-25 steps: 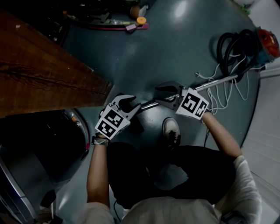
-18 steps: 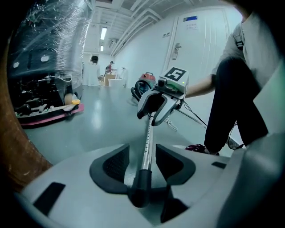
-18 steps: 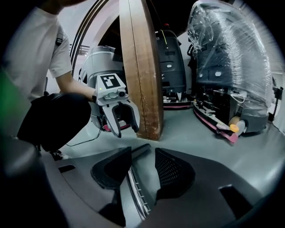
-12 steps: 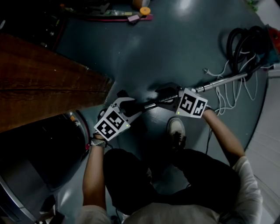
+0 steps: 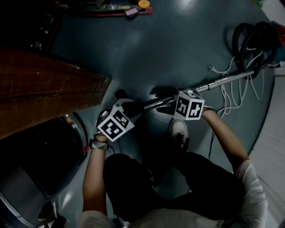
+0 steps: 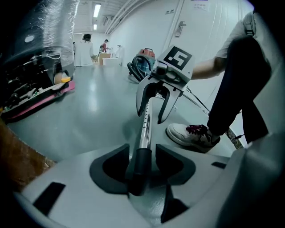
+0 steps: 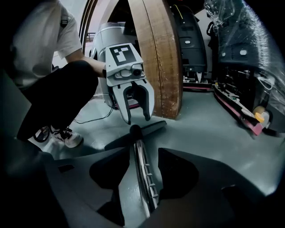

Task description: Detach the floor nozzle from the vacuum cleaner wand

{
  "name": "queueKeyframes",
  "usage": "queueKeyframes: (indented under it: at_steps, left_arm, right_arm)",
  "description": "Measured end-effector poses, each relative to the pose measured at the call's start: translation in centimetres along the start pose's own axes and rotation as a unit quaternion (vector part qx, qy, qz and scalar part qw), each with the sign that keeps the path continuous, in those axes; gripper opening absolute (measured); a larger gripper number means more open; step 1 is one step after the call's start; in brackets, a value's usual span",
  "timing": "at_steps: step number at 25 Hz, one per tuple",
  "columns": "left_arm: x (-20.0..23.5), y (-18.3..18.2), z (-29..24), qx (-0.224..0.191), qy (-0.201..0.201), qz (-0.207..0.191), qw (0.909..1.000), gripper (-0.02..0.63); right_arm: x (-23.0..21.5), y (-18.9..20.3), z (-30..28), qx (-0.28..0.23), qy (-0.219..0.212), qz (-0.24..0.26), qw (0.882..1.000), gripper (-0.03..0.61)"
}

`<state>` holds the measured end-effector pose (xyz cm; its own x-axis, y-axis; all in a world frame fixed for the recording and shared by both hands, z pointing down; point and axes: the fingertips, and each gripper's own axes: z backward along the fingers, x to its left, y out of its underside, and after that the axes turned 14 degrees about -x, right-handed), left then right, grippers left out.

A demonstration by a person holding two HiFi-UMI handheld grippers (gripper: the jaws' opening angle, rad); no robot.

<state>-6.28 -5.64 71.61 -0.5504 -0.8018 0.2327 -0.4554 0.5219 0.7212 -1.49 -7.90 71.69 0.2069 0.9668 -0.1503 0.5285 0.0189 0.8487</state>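
Observation:
The chrome wand (image 5: pixel 222 81) lies low over the grey floor and runs from the vacuum to my two grippers. Its black floor nozzle (image 7: pixel 138 130) rests flat on the floor at the wand's near end. My left gripper (image 6: pixel 142 164) straddles the black neck (image 6: pixel 139 167) with a gap on each side, open; in the right gripper view the left gripper (image 7: pixel 137 119) hangs just above the nozzle. My right gripper (image 7: pixel 142 178) has the ribbed wand (image 7: pixel 143 171) between its jaws without touching, and its jaws are opening. In the head view the left gripper (image 5: pixel 131 107) and right gripper (image 5: pixel 161 99) face each other along the wand.
A wooden tabletop (image 5: pixel 44 93) stands close on the left. The red vacuum body with its coiled black hose (image 5: pixel 254 40) and a white cable (image 5: pixel 231 95) lie at the right. The person's white shoe (image 5: pixel 178 131) is beside the wand. A pink tray of tools (image 5: pixel 111 11) lies far back.
Both grippers have sunk toward the floor with the wand and tilted further down. The left gripper has slid over the wand's black end, and both pairs of jaws stand wider.

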Motion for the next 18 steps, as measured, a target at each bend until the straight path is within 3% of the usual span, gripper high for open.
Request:
queueKeyframes:
  at_steps: [8,13,18]
  left_arm:
    - [-0.4,1.5,-2.3,0.021,-0.002,0.008,0.9997,0.187]
    - [-1.0,1.2,-2.6,0.032,0.010,-0.008,0.9994,0.201]
    - [-0.8,2.4,-3.0,0.057,0.002,-0.013,0.9983,0.201]
  right_arm:
    - [-0.2,1.5,-0.8,0.024,-0.007,0.025,0.999,0.206]
    - [0.3,3.4,-1.2,0.050,-0.025,0.032,0.998,0.206]
    - [0.3,4.3,-1.7,0.054,-0.033,0.018,0.998,0.206]
